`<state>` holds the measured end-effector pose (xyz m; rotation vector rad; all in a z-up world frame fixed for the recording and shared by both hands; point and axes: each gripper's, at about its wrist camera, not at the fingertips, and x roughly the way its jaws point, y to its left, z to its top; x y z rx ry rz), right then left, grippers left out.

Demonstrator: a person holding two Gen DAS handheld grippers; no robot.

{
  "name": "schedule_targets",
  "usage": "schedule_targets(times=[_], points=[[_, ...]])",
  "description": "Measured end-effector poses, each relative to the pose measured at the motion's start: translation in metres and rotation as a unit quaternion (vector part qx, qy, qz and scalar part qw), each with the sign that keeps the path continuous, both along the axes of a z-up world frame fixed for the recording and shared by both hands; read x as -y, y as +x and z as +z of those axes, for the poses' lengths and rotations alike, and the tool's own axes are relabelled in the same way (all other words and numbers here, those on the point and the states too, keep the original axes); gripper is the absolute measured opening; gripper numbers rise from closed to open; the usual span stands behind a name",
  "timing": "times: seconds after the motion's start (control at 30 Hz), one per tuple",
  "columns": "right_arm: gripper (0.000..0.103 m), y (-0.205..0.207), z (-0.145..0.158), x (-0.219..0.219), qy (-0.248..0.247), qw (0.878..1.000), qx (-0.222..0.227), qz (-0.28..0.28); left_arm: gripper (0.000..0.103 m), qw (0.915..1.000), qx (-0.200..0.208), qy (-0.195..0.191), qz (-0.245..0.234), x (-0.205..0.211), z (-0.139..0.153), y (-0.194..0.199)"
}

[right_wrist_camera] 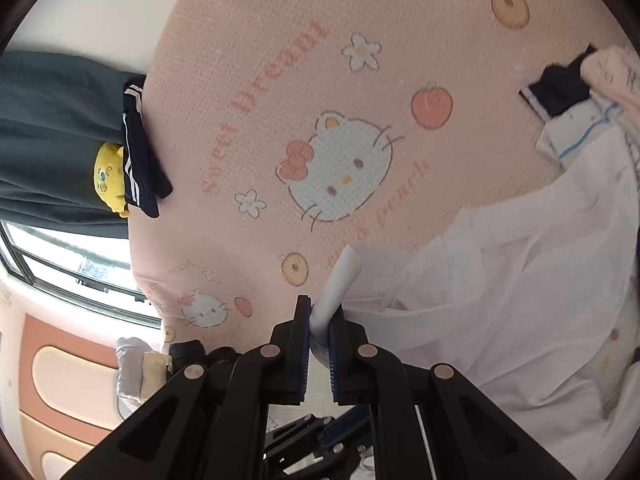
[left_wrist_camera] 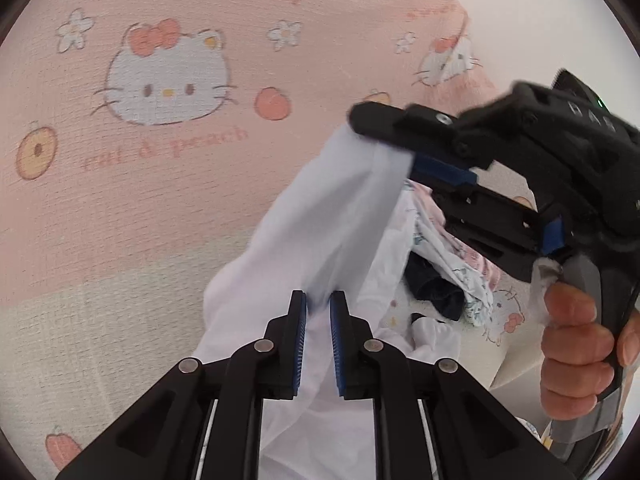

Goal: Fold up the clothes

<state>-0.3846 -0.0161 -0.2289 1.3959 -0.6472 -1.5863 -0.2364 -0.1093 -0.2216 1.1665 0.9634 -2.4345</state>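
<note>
A white garment hangs stretched above a pink cartoon-cat bed sheet. My left gripper is shut on a fold of it, the cloth pinched between the blue pads. In the left wrist view the right gripper comes in from the right, held by a hand, and pinches the garment's upper edge. The right wrist view shows my right gripper shut on a white corner of the garment, which spreads out to the right.
A pile of other clothes, dark blue and printed, lies on the sheet behind the garment. A dark striped garment and a yellow plush toy sit at the bed's far edge. A window is beyond the bed.
</note>
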Motion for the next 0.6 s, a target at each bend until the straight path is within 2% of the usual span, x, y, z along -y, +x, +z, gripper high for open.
schedule_targets(times=[0.07, 0.1, 0.13, 0.2, 0.27, 0.5, 0.57, 0.6], points=[[0.007, 0.002, 0.006, 0.003, -0.009, 1.000, 0.003, 0.003, 0.018, 0.9999, -0.006, 0.008, 0.006, 0.007, -0.001, 0.004], [0.007, 0.003, 0.004, 0.002, -0.020, 1.000, 0.011, 0.001, 0.033, 0.9998, -0.015, 0.014, 0.008, 0.009, 0.000, 0.008], [0.007, 0.004, 0.003, 0.002, -0.030, 0.999, 0.015, -0.001, 0.054, 0.9994, -0.026, 0.019, 0.010, 0.011, 0.002, 0.011], [0.007, 0.005, 0.006, 0.006, -0.023, 1.000, 0.005, 0.002, 0.069, 0.9974, -0.062, 0.032, 0.015, 0.013, 0.008, 0.018], [0.007, 0.005, 0.010, 0.012, -0.004, 1.000, -0.007, 0.009, 0.069, 0.9952, -0.087, 0.036, 0.025, 0.016, 0.014, 0.020], [0.007, 0.005, 0.020, 0.014, 0.041, 0.998, -0.041, 0.020, 0.069, 0.9966, -0.072, -0.039, 0.003, 0.007, 0.016, -0.004], [0.007, 0.002, 0.019, 0.012, 0.046, 0.998, -0.039, 0.018, 0.059, 0.9960, -0.066, -0.061, 0.001, 0.003, 0.015, -0.013], [0.007, 0.001, 0.019, 0.011, 0.051, 0.998, -0.041, 0.017, 0.044, 0.9958, -0.061, -0.069, 0.001, 0.001, 0.013, -0.015]])
